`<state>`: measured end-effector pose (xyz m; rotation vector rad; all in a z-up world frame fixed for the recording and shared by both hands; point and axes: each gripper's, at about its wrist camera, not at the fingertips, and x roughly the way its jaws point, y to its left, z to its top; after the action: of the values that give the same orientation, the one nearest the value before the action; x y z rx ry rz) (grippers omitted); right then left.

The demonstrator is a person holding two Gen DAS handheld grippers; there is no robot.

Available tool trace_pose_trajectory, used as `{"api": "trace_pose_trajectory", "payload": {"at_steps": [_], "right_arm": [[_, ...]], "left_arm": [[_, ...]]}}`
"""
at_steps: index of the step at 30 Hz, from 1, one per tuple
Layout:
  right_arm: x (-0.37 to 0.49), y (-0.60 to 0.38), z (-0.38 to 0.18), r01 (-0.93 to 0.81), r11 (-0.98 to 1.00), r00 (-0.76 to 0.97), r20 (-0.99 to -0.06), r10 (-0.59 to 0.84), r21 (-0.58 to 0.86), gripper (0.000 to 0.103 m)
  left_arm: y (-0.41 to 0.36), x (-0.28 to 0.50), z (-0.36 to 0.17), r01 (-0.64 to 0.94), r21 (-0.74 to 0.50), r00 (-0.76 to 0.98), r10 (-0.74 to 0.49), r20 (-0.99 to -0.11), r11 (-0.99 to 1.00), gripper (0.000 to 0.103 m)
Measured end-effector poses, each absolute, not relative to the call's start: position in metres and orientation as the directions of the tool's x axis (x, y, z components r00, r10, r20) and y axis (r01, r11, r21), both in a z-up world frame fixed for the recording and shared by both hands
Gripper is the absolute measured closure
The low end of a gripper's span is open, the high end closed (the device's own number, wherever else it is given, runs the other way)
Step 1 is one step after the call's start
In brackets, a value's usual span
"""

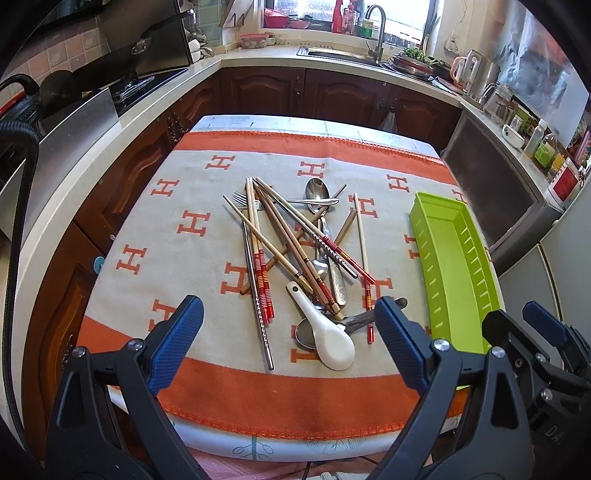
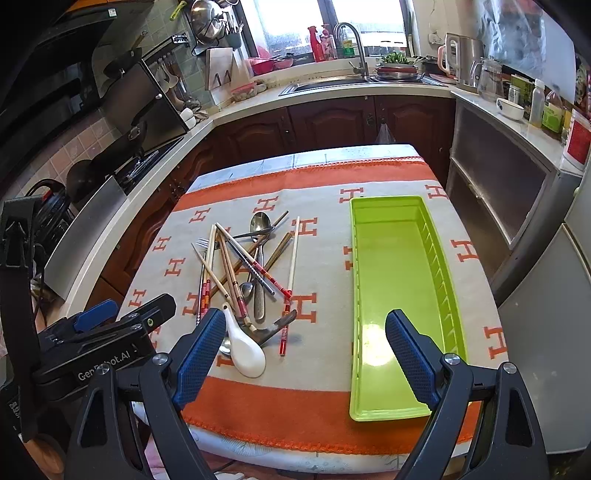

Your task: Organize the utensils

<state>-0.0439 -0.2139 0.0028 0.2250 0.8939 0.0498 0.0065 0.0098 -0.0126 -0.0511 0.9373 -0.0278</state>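
A pile of utensils (image 1: 295,251) lies mid-table: several chopsticks, metal spoons, a fork, and a white ceramic spoon (image 1: 325,336) at its near end. The pile also shows in the right wrist view (image 2: 243,273), with the white spoon (image 2: 243,347). An empty green plastic tray (image 1: 454,266) lies to the right of the pile; it also shows in the right wrist view (image 2: 399,302). My left gripper (image 1: 288,314) is open and empty, above the near end of the pile. My right gripper (image 2: 306,328) is open and empty, between the pile and the tray.
The table carries an orange and grey cloth (image 1: 192,229) with H marks. Kitchen counters surround it: a stove (image 1: 129,85) at left, a sink with tap (image 1: 373,33) at the back, jars and kettles (image 1: 480,77) at right. A grey cabinet (image 2: 498,192) stands close to the table's right side.
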Motion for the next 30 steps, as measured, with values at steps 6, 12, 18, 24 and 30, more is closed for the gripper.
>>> {"api": "trace_pose_trajectory", "payload": {"at_steps": [6, 12, 18, 24, 30], "right_arm": [[-0.042, -0.216, 0.004, 0.047, 0.975, 0.626, -0.767, 0.140, 0.216, 0.014], [-0.042, -0.214, 0.006, 0.044, 0.976, 0.627, -0.766, 0.141, 0.215, 0.014], [-0.045, -0.213, 0.008, 0.038, 0.976, 0.629, -0.764, 0.142, 0.213, 0.014], [-0.045, -0.212, 0.008, 0.038, 0.976, 0.630, -0.764, 0.142, 0.213, 0.014], [-0.046, -0.212, 0.009, 0.039, 0.977, 0.630, -0.764, 0.140, 0.211, 0.014]], "left_arm": [[0.009, 0.004, -0.010, 0.015, -0.064, 0.597, -0.061, -0.800, 0.998, 0.010], [0.008, 0.000, -0.004, 0.021, -0.062, 0.611, -0.062, -0.789, 0.998, 0.010], [0.009, -0.001, -0.003, 0.022, -0.062, 0.613, -0.062, -0.788, 0.998, 0.010], [0.010, -0.005, 0.000, 0.023, -0.060, 0.622, -0.062, -0.781, 0.998, 0.010], [0.012, -0.009, 0.003, 0.025, -0.061, 0.627, -0.063, -0.776, 0.998, 0.010]]}}
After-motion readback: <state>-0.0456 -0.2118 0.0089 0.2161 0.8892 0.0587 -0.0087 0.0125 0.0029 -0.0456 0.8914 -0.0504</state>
